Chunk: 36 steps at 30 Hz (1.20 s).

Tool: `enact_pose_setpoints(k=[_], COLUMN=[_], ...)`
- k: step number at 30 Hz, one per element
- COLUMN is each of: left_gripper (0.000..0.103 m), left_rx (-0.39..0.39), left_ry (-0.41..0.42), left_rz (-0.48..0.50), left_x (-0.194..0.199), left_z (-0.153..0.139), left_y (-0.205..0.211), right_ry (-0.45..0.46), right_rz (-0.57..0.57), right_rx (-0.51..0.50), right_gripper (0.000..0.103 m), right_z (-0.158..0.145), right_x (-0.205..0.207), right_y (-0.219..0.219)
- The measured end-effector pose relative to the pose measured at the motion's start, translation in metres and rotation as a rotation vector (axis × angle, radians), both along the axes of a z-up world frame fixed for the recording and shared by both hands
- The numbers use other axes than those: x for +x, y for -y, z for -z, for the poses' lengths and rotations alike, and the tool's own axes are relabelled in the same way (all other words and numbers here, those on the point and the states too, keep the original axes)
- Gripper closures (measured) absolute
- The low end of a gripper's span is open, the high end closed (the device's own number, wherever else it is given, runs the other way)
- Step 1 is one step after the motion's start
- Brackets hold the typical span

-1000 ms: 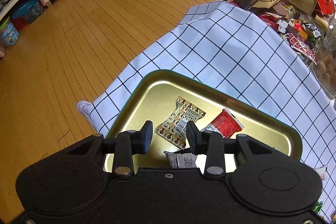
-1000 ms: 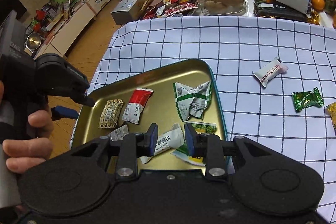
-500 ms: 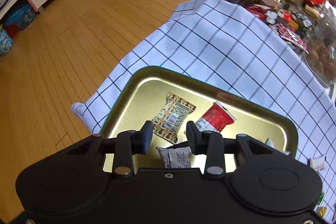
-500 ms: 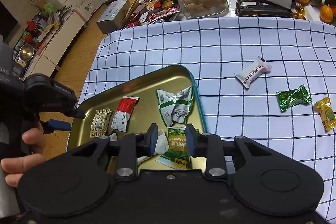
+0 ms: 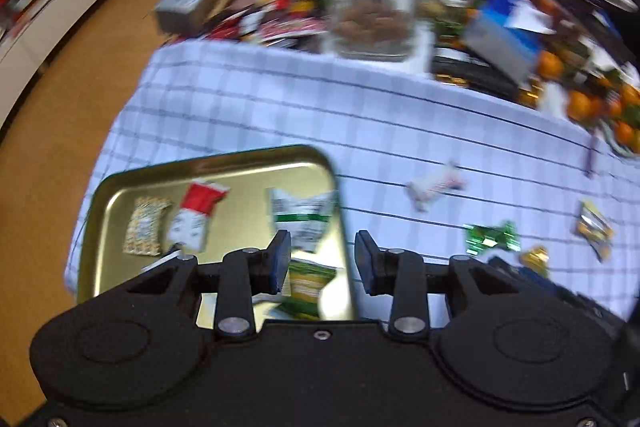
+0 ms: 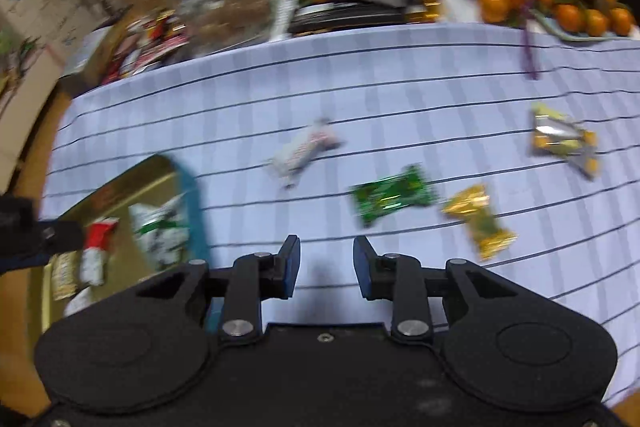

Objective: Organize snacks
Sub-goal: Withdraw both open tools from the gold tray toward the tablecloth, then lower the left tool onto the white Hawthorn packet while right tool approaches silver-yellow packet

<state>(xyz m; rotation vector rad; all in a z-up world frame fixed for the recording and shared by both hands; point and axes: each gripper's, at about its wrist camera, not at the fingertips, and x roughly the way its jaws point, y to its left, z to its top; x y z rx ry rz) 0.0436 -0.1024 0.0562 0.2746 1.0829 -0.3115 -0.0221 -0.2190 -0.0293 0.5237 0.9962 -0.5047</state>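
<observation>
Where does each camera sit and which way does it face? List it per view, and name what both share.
Left wrist: rides the left gripper, looking forward over the gold tray and the checked cloth; its open fingers show.
Right wrist: rides the right gripper, over the cloth beside the tray, facing loose snacks; open fingers show, the other gripper at left edge.
Shared: tray, white candy, green candy, oranges.

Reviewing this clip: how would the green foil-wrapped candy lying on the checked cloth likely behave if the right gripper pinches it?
The green candy looks small, so probably light. Its shiny foil with twisted ends may crinkle and slip between the pads. Lying flat on the cloth, it seems unlikely to roll, though the open right gripper could nudge it sideways.
</observation>
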Motion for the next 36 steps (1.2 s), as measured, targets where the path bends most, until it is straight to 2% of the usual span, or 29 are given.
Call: enact_pose_setpoints(k=[7, 13, 19, 23, 27, 30, 36], left_gripper=[0.057, 0.057, 0.057, 0.057, 0.057, 0.057, 0.057], left_rx=[0.000, 0.023, 0.002, 0.008, -0.029, -0.023, -0.012], left_ry=[0.002, 0.005, -0.036, 0.021, 0.099, 0.121, 0.054], left_rz=[0.227, 0.333, 0.319, 0.286, 0.258, 0.265, 0.297], left_x=[-0.053, -0.078, -0.074, -0.072, -0.071, -0.071, -0.065], left_z=[0.000, 0.007, 0.014, 0.019, 0.021, 0.022, 0.029], left_y=[0.058, 0.088, 0.104, 0.106, 0.101, 0.102, 0.101], right_ry=[-0.042, -0.078, -0.056, -0.052, -0.044, -0.047, -0.051], right_rz=[0.240, 0.319, 0.321, 0.308, 0.302, 0.297, 0.296], right_rx=[-0.014, -0.041, -0.047, -0.055, -0.057, -0.062, -0.063], right_gripper=[0.071, 0.071, 0.069, 0.069, 0.068, 0.068, 0.068], right_z=[0.014, 0.028, 0.031, 0.031, 0.031, 0.031, 0.031], right_x=[-0.037, -0.060, -0.072, -0.070, -0.069, -0.069, -0.068], right_y=[0.080, 0.114, 0.125, 0.123, 0.123, 0.122, 0.122])
